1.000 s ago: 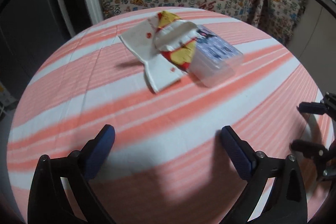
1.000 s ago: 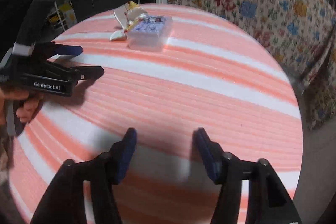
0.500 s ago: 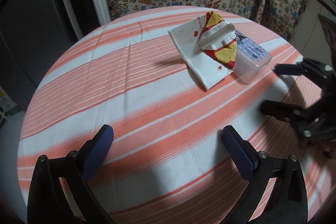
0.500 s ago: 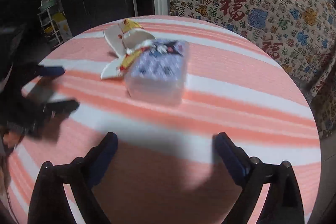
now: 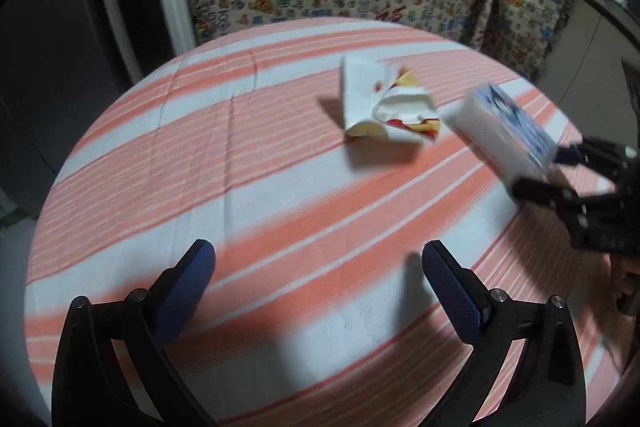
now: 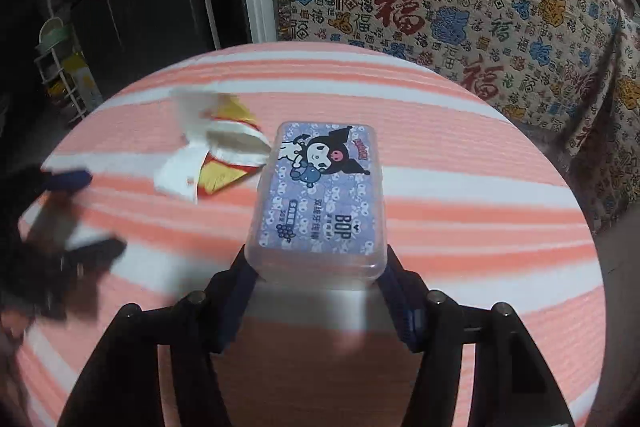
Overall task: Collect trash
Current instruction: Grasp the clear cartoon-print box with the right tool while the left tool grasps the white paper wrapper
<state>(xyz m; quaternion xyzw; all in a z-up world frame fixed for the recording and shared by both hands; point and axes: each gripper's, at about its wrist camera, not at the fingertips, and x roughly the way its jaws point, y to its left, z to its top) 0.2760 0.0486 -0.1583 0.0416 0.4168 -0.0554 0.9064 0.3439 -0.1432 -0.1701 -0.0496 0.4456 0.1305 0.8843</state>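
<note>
My right tongs [image 6: 316, 281] are clamped on the near end of the clear plastic box [image 6: 320, 195], one pad on each long side; its cartoon label faces up and it extends forward from my fingertips. Just left of the box lies the crumpled white, red and yellow wrapper [image 6: 208, 155] on the striped tablecloth [image 6: 460, 187]. My left tongs [image 5: 318, 281] hover released, with the wrapper [image 5: 384, 107] well ahead.
</note>
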